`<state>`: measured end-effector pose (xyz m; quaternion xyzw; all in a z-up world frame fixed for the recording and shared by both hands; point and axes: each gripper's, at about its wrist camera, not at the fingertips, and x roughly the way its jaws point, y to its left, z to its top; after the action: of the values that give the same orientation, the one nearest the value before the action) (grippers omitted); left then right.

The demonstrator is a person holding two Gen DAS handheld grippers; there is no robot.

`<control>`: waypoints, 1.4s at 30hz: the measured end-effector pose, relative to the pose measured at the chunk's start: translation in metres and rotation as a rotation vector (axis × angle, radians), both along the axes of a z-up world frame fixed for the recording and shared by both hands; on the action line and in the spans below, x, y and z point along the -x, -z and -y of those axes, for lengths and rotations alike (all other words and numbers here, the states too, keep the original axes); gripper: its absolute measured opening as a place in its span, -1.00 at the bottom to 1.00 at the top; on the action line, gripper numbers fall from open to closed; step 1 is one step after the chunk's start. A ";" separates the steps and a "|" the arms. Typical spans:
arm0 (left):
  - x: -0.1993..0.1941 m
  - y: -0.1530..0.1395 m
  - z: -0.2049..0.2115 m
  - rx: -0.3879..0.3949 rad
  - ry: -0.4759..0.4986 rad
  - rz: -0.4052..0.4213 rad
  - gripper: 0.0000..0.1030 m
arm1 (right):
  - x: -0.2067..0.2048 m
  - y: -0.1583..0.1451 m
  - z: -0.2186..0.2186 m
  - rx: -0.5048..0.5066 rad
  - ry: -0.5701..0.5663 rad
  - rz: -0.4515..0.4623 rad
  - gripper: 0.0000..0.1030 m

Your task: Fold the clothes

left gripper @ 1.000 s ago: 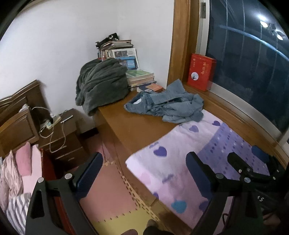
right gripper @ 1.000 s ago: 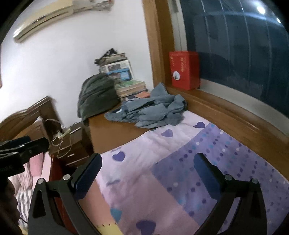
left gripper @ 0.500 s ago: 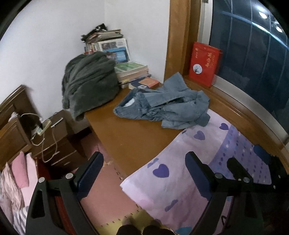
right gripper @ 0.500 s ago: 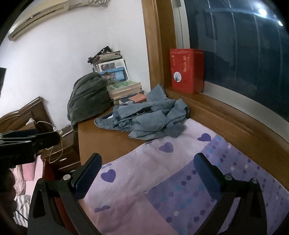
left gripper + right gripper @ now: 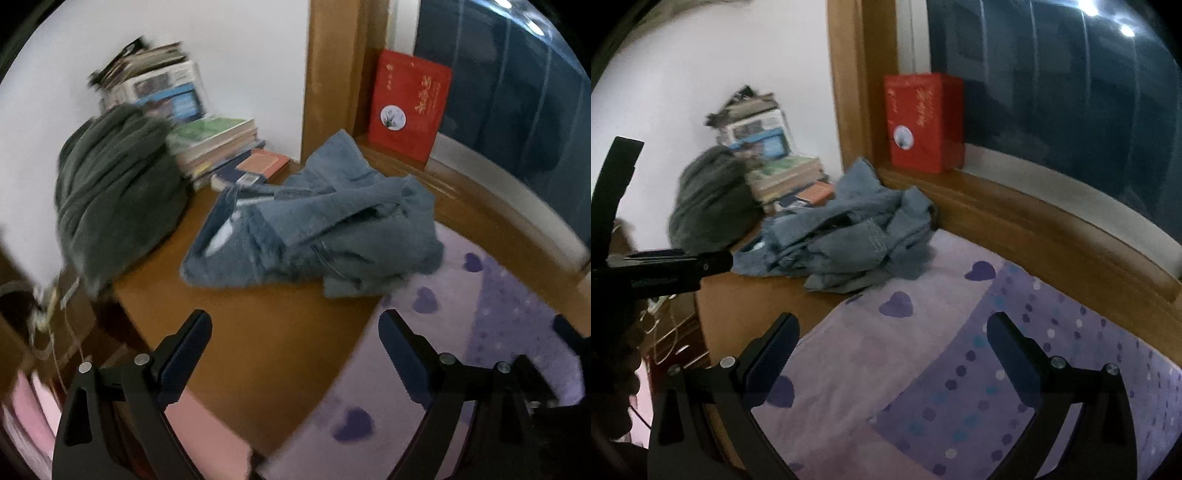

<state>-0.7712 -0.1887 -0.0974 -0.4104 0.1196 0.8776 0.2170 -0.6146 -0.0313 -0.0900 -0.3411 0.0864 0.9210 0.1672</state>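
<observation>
**Crumpled denim garment on table; both grippers empty**

The crumpled blue denim garment [image 5: 317, 225] [image 5: 846, 243] is seen lying in a loose heap on the brown wooden table [image 5: 266, 343] [image 5: 746, 306]. Its near edge overlaps the far end of a lilac cloth printed with purple hearts and dots [image 5: 461, 354] [image 5: 960, 362], which is spread over the table toward the window side.

The left gripper [image 5: 295, 347] is held above the bare wood in front of the garment, apart from it. Its jaws are spread wide and nothing is held between them.

The right gripper [image 5: 892, 347] is held above the lilac cloth, also short of the garment. Its jaws are likewise spread wide and empty.

Beside the garment, a dark green bundled blanket [image 5: 118, 195] [image 5: 713, 206] is placed at the table's far corner. Behind it, a stack of books and magazines [image 5: 207, 144] [image 5: 783, 173] is set against the white wall. A red rectangular box [image 5: 410, 110] [image 5: 925, 127] is stood upright on the wooden window sill, against the dark window.
</observation>
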 end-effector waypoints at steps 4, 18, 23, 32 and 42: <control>0.046 0.030 -0.008 0.059 0.066 0.009 0.63 | 0.025 0.010 0.006 0.035 0.079 0.057 1.00; 0.128 0.080 -0.041 0.044 0.258 0.141 -0.28 | 0.090 0.020 0.059 -0.091 0.109 0.190 1.00; 0.125 0.053 -0.022 -0.045 0.247 0.146 -0.66 | 0.093 0.020 0.056 -0.080 0.113 0.184 1.00; 0.053 -0.015 -0.011 -0.086 0.366 0.031 -0.75 | 0.068 0.008 0.038 -0.060 0.105 0.094 1.00; -0.075 -0.059 -0.037 -0.219 0.887 -0.047 -0.86 | 0.010 -0.005 -0.011 0.137 0.197 -0.060 0.83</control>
<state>-0.6964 -0.1515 -0.0388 -0.2744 0.1953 0.7163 0.6111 -0.6249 -0.0200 -0.0855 -0.3139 0.1872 0.9018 0.2304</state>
